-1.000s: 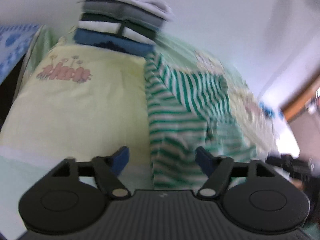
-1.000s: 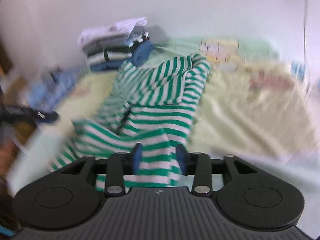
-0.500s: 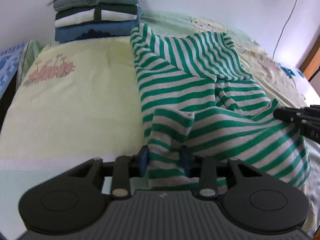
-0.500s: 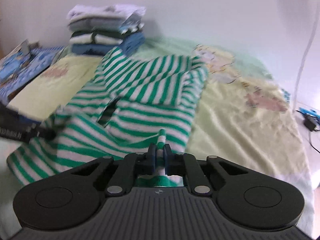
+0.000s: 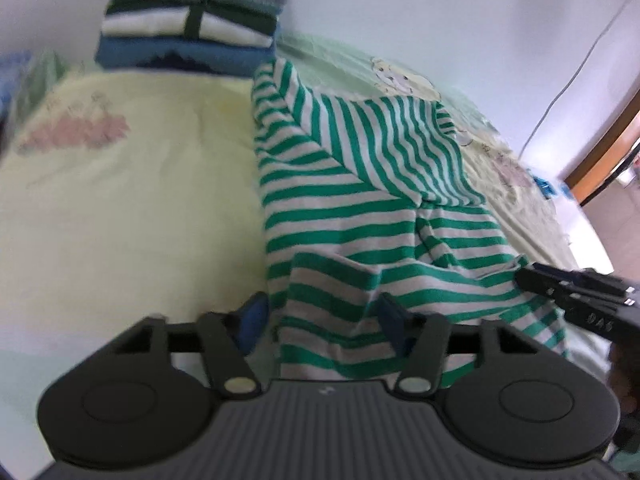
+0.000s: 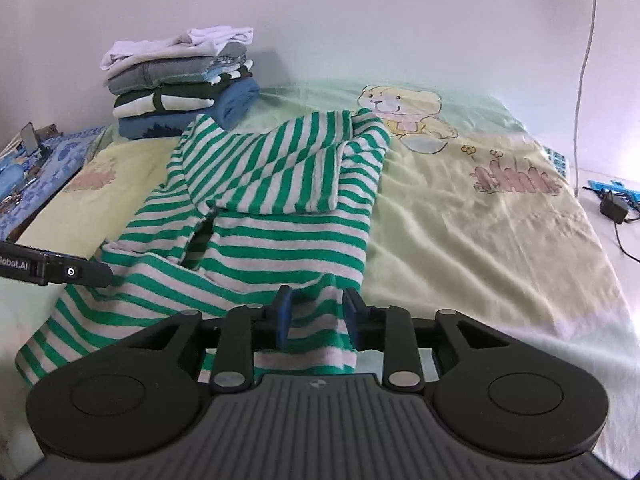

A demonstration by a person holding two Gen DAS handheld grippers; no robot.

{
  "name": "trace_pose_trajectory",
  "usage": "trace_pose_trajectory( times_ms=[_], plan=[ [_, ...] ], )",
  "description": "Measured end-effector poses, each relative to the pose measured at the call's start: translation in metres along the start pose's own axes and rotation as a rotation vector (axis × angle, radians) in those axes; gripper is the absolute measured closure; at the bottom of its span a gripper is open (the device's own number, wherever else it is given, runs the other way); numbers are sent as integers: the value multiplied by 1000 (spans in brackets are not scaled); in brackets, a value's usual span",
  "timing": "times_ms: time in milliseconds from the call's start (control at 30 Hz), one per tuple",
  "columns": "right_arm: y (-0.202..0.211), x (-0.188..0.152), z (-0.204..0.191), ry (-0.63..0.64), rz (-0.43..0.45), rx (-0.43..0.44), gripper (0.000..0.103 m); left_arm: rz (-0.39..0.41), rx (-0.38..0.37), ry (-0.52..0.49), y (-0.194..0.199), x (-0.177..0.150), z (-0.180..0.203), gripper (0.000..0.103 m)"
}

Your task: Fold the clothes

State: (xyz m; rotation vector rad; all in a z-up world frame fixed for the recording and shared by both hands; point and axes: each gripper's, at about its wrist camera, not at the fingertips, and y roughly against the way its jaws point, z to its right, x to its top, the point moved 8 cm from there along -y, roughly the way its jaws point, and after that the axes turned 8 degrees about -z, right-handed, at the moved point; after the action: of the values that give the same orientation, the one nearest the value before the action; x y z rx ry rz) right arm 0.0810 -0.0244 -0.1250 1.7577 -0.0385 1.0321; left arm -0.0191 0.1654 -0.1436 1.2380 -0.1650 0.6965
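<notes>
A green-and-white striped garment (image 5: 360, 200) (image 6: 280, 200) lies partly folded on the pale yellow bed sheet (image 5: 120, 220) (image 6: 480, 240), its top part turned down over the body. My left gripper (image 5: 324, 316) is low over the garment's near left edge. Its jaws are opening, with striped cloth lying loose between them. My right gripper (image 6: 318, 312) is at the near right hem, jaws also opening, the hem between the pads but not pinched. Each gripper shows in the other's view: the right gripper (image 5: 560, 284) and the left gripper (image 6: 72, 272).
A stack of folded clothes (image 5: 188, 28) (image 6: 180, 84) stands at the back against the wall. Blue patterned clutter (image 6: 40, 160) lies off the bed's left side. A cable (image 6: 584, 60) hangs down the wall at right to a charger (image 6: 614, 206).
Half a second ago both grippers pinched the striped cloth; now both jaws stand wider and the cloth lies loose. Both have sunk slightly toward the bed.
</notes>
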Motion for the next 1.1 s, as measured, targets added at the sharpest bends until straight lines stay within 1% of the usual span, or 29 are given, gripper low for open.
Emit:
trace_pose_trajectory(
  times_ms=[33,67,100,167,200,300,400,467,533,600,633,667,700,767,800,833,900,933,967,1000,1033,1100],
  plan=[
    [-1,0,0,-3,-1,5,77,5,-3,-3,0,1,1,74],
    [-2,0,0,-5,-2,9,86,19,7,-17,2,3,2,80],
    [-4,0,-1,-1,-4,4,89,31,9,-28,4,5,3,91],
    [-7,-1,-2,9,-2,-17,96,52,30,-34,8,8,1,97],
    [-6,0,-2,8,6,-23,96,61,44,-34,10,10,0,102],
    [-7,1,-1,-11,22,-19,97,72,93,-25,13,9,-11,103],
    [-14,-1,1,-31,17,-9,97,53,103,26,9,-2,-24,103],
    [-20,-3,3,-38,12,-18,97,50,115,31,5,-6,-25,103],
    [-20,-2,5,-48,10,-19,96,50,85,45,6,-4,-22,103],
    [-14,-1,8,-65,10,-7,93,72,33,57,14,1,-20,102],
    [-10,0,9,-78,16,5,86,80,17,57,17,4,-18,94],
    [-7,0,10,-89,22,26,80,84,17,49,17,5,-16,88],
    [-5,0,10,-93,22,52,77,82,17,39,15,6,-15,83],
    [-7,-1,7,-83,5,67,76,60,20,18,7,6,-12,83],
    [-9,-2,6,-77,1,63,75,46,21,10,2,6,-11,79],
    [-11,-3,5,-71,-2,57,76,28,23,7,-3,6,-11,78],
    [-15,-4,2,-52,0,44,84,25,38,-9,-9,6,-8,80],
    [-15,-3,1,-42,7,28,94,34,61,-28,-10,7,-5,86],
    [-13,-2,2,-38,22,12,95,43,85,-47,-10,8,-3,91],
    [-10,-1,4,-43,40,2,96,47,107,-62,-11,8,0,94],
    [-9,0,7,-61,51,-6,96,47,124,-70,-12,8,0,94],
    [-12,-2,14,-93,35,-18,97,53,156,-82,-13,6,-1,92]
  ],
)
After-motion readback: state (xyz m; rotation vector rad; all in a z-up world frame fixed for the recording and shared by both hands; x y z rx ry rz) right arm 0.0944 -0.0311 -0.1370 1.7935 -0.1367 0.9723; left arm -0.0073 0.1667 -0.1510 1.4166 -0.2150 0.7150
